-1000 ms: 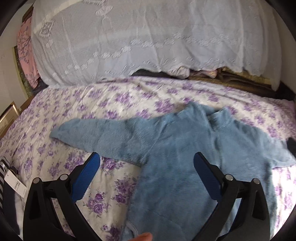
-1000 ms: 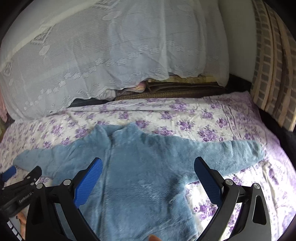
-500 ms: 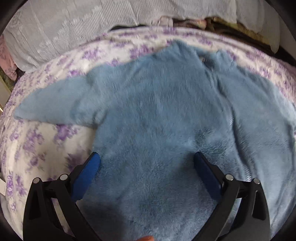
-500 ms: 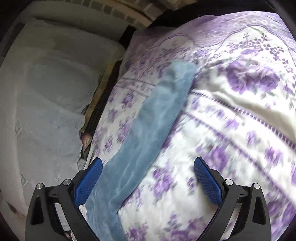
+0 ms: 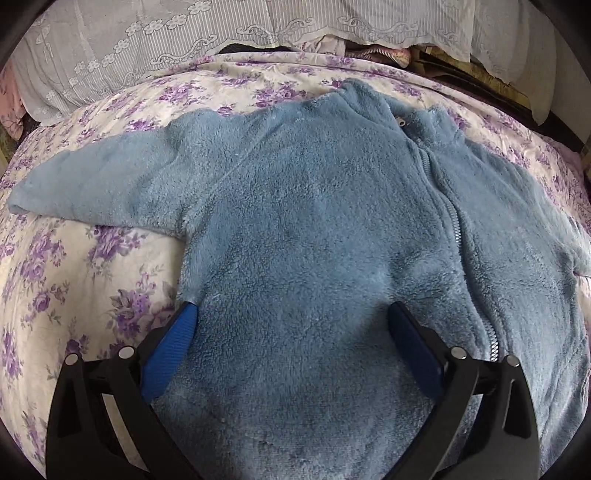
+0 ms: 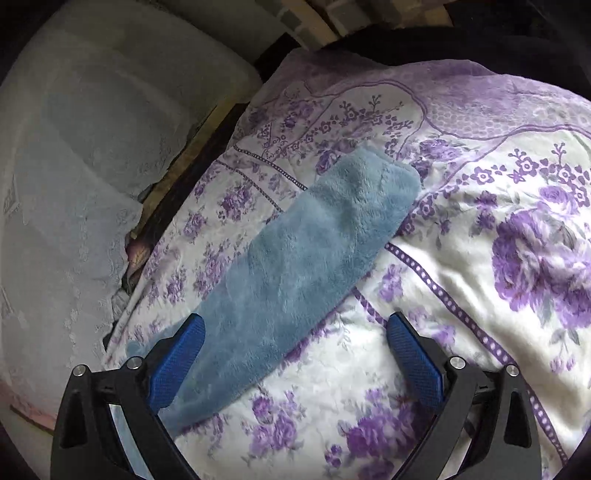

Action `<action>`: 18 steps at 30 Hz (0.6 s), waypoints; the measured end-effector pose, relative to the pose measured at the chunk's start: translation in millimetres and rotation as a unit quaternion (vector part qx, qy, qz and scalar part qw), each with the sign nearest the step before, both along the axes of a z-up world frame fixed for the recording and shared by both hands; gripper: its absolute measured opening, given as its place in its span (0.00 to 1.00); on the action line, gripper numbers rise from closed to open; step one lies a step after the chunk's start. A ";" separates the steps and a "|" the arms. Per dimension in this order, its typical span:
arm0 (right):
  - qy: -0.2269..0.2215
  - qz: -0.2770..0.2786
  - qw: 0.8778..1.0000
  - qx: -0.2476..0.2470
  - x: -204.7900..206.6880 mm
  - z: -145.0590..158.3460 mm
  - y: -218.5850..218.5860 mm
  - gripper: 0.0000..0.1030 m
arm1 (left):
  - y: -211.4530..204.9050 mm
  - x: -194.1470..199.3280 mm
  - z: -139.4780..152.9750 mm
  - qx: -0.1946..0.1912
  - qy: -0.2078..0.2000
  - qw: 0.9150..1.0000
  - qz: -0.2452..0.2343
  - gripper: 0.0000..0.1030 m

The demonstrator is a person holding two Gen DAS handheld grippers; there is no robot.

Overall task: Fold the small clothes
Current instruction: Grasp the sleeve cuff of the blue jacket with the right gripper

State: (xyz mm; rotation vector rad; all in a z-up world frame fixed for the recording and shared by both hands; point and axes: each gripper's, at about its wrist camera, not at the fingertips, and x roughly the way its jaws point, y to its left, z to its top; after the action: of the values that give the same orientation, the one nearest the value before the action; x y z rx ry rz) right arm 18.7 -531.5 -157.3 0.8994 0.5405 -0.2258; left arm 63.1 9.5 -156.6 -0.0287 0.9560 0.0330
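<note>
Your blue fleece zip-front jacket lies flat and face up on the bed, spread over a cream bedspread printed with purple roses. The fabric is a deep, fuzzy pile, soft-edged at every seam. A toothed zipper runs down the front, closed, and ends at a small metal snap below the stand-up collar. One sleeve extends straight out to the side in the left wrist view, tapering to a rounded cuff.

Your left tool stands spread wide over the lower body of the jacket. Its two ribbed blue pads sit down in the pile, one at the jacket's side edge and one near the zipper; whether they press the fabric cannot be told. Nothing is pinched between them.

Your right tool is also spread, though its jaws have just been closing slightly. The other sleeve runs diagonally between them, cuff end away from the camera. One blue pad overlaps the sleeve's edge; the other stands apart over bare bedspread. The sleeve is not gripped.

Behind the bed a white lace-embroidered cloth drapes over stacked items, its scalloped hem hanging just above the bedspread. The bedspread border carries a purple dotted band. No writing or label can be read
</note>
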 end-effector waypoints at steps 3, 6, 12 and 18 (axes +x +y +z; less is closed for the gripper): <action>-0.009 -0.034 0.998 0.056 8.9 -7.0 -21.6 0.68 | -0.3 -0.6 -0.5 -0.002 -0.001 1.000 0.000 0.96; -0.042 -0.082 0.988 0.121 12.2 -20.6 -41.0 0.46 | -0.6 1.1 -0.7 -0.001 0.000 1.000 0.000 0.96; -0.094 -0.113 0.980 0.135 3.2 -41.1 -50.3 0.08 | 5.0 9.2 17.8 -0.014 -0.002 1.000 -0.010 0.96; -0.144 -0.039 0.987 0.063 4.3 12.9 -16.3 0.08 | -27.7 54.1 52.9 -0.011 -0.016 0.999 -0.027 0.85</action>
State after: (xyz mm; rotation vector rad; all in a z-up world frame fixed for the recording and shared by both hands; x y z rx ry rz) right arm 23.0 -547.8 -144.3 1.0563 0.2531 -0.1310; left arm 117.2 -18.1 -103.7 -0.0228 0.9244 -0.0276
